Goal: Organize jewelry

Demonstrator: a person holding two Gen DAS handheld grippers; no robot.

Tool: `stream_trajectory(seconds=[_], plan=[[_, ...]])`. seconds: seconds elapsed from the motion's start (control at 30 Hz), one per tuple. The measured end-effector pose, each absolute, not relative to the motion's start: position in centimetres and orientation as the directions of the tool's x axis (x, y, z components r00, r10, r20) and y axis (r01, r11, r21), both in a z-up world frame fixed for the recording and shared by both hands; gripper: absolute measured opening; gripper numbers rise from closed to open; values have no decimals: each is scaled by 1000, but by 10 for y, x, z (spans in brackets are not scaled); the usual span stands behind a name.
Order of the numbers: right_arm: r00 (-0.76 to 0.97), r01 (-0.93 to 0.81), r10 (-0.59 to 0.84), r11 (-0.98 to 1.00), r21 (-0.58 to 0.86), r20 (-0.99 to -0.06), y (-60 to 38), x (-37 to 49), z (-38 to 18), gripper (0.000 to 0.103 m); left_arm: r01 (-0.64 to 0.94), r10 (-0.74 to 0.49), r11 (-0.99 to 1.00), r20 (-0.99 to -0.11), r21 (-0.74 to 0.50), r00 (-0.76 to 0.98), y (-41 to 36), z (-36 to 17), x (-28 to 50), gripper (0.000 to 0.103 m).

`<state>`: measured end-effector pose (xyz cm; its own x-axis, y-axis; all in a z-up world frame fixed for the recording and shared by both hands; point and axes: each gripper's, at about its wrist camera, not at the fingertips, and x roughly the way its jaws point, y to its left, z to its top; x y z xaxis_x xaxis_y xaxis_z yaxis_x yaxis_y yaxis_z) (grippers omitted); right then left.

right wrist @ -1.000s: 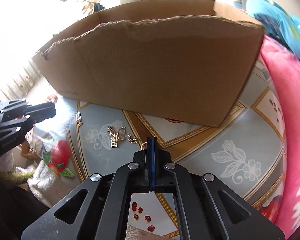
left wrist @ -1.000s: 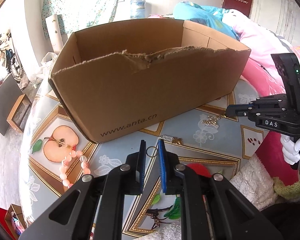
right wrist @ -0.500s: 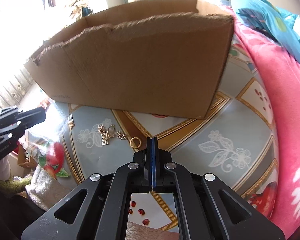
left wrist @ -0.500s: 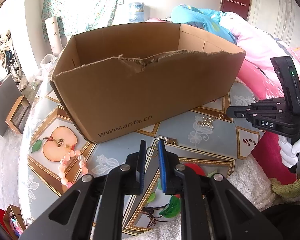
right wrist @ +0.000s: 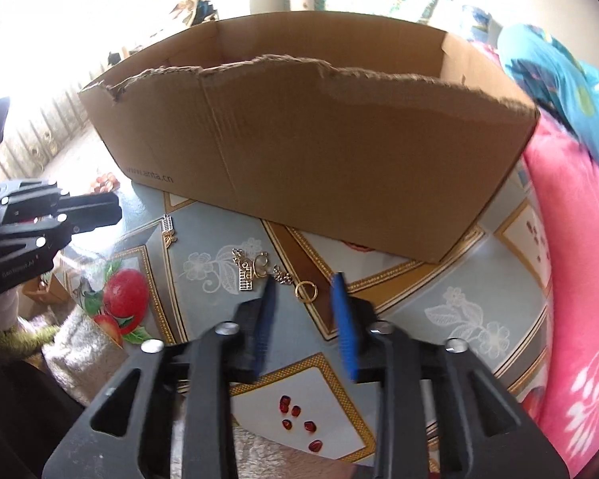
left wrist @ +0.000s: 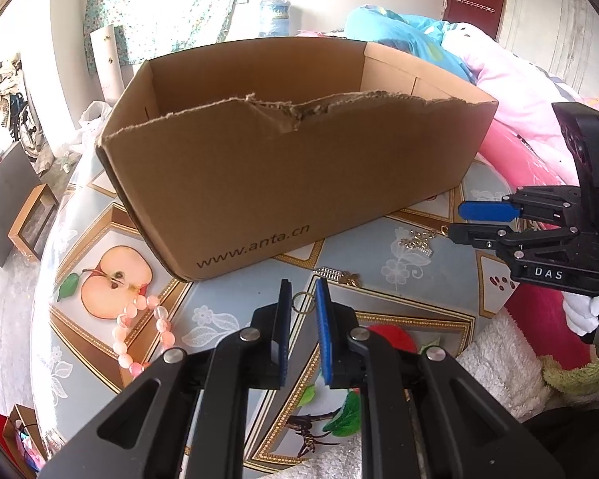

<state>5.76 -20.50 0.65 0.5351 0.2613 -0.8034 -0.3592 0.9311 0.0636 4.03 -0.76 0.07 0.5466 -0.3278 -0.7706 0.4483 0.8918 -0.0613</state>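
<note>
left tongs (left wrist: 301, 299): narrow, pinching a small ring (left wrist: 302, 302) at the tips
right tongs (right wrist: 303, 293): jaws opening — gold ring (right wrist: 306, 290) lies loose on the surface (right wrist: 439, 279) between them, untouched
charms (right wrist: 251, 267): at 10 o'clock of that ring
box (left wrist: 283, 175): at 12 o'clock — open top

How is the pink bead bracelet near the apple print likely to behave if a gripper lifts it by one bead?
The pink bead bracelet lies in a loose, uneven loop, so it probably droops limply. Its round, glossy beads look slippery between flat pads. Pushed, it would likely slide and deform.
</note>
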Motion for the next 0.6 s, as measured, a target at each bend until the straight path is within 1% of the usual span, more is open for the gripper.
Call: stream_trajectory(seconds=[0.13, 0.2, 0.23, 0.3, 0.33, 0.6], plan=[[523, -427, 272, 904, 27, -808, -206, 62, 2, 32, 447, -329, 892, -771, -65, 545, -8, 0, 42, 12], [503, -457, 280, 889, 23, -818, -207, 65, -4, 24, 448, -329, 892, -772, -65, 544, -9, 0, 42, 12], [496, -474, 290, 880, 24, -818, -206, 66, -7, 23, 449, -331, 891, -772, -66, 543, -8, 0, 42, 12], [486, -496, 326, 867, 51, -811, -208, 68, -7, 11, 451, -330, 890, -772, -64, 543, -8, 0, 43, 12], [484, -499, 330, 865, 55, -810, -209, 69, -7, 10, 452, -331, 890, -772, -63, 543, -9, 0, 43, 12], [488, -452, 367, 882, 131, -792, -225, 67, -8, 9, 464, -334, 884, -762, -50, 554, -12, 5, 38, 12]])
